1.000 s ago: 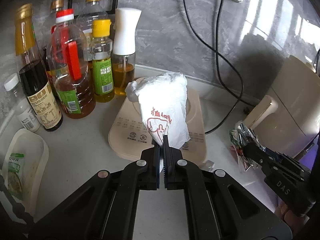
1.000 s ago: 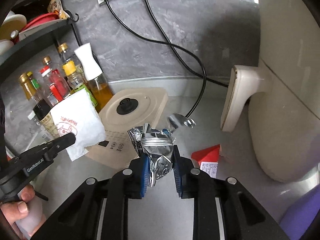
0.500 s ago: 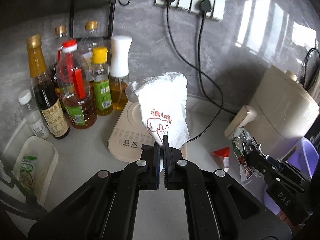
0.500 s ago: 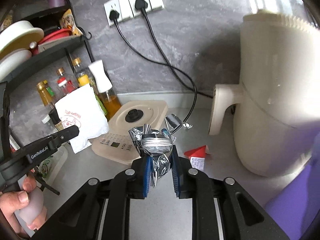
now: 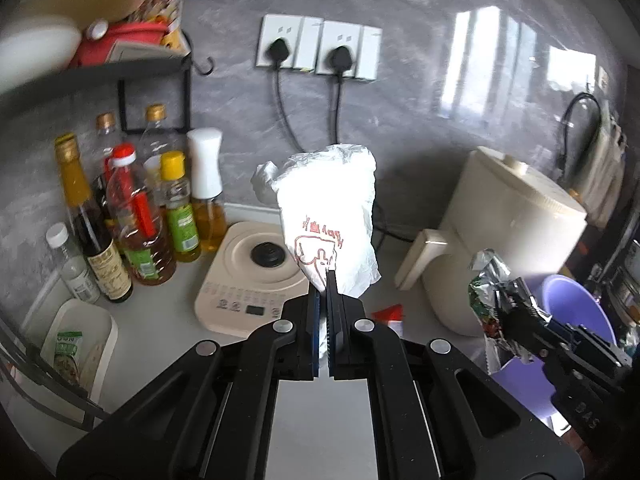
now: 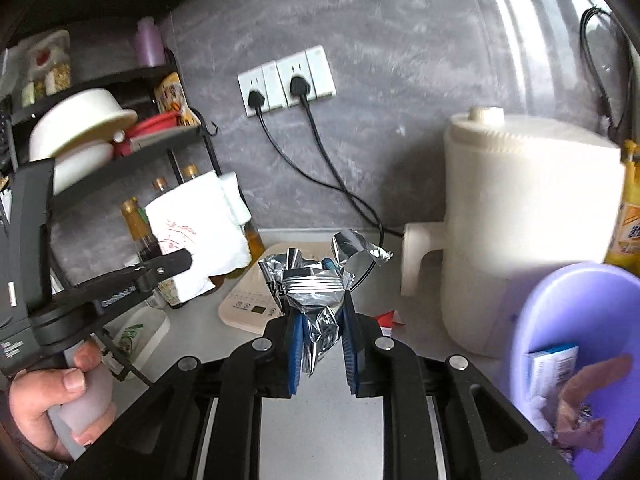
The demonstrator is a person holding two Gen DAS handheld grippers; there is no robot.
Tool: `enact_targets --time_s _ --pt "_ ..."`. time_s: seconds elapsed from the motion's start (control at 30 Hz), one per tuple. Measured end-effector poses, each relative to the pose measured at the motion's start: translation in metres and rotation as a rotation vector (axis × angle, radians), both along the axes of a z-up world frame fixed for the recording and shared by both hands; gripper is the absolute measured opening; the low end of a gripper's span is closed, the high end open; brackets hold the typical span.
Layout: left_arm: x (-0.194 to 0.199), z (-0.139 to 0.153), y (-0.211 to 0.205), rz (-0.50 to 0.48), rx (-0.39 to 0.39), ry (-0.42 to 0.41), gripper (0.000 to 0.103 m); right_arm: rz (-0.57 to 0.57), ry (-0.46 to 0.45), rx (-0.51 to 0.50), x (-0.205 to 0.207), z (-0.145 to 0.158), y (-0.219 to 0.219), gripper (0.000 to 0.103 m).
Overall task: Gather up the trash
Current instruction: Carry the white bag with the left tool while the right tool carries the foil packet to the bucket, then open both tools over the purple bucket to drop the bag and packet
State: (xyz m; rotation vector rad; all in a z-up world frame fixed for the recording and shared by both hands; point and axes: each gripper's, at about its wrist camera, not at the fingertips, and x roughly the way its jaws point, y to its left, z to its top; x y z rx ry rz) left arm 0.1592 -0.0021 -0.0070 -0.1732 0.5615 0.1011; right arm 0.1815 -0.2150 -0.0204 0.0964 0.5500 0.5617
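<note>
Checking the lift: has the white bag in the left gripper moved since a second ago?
Yes. The white bag, shut in the left gripper, has risen away from the beige cooker, up toward the wall sockets.

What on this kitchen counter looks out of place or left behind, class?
A small red wrapper lies loose on the counter between the beige cooker and the cream appliance. It looks like uncollected trash. Nothing appears spilled or broken.

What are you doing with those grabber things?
A person is picking up trash from a kitchen counter. The left gripper is shut on a white plastic bag, and the right gripper pinches a crumpled foil wrapper. Both are lifted, near a purple bin that already holds some trash. A red scrap is still on the counter.
</note>
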Motion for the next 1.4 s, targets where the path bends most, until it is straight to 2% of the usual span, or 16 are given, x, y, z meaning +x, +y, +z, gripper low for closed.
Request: enact_targets --time_s 0.3,0.67,0.8,0.83,0.9,1.13,1.23,1.4 --pt "-0.002 0.026 -0.043 -0.086 0.014 -0.037 0.004 -0.053 -0.065 0.008 -0.027 0.033 -0.049 0.017" --pt "0.005 0.043 -0.11 -0.212 0.023 -0.051 0.004 -0.182 -0.094 -0.036 -0.044 0.039 -0.111 0.018" --pt "0.009 0.043 -0.135 -0.267 0.024 -0.042 0.004 -0.235 -0.071 -0.046 -0.044 0.035 -0.136 0.03" --pt "0.01 0.043 -0.141 -0.276 0.023 -0.039 0.004 -0.246 -0.066 -0.048 -0.043 0.034 -0.14 0.039" --pt "0.012 0.042 -0.153 -0.3 0.026 -0.034 0.004 -0.267 -0.047 -0.048 -0.042 0.03 -0.152 0.049" --pt "0.017 0.038 -0.19 -0.38 0.038 -0.014 0.004 -0.343 -0.052 -0.052 -0.055 0.026 -0.181 0.062" --pt "0.018 0.035 -0.202 -0.411 0.042 -0.002 0.004 -0.371 -0.048 -0.04 -0.066 0.021 -0.195 0.073" --pt "0.02 0.031 -0.221 -0.459 0.045 0.018 0.004 -0.412 -0.048 -0.029 -0.078 0.018 -0.211 0.084"
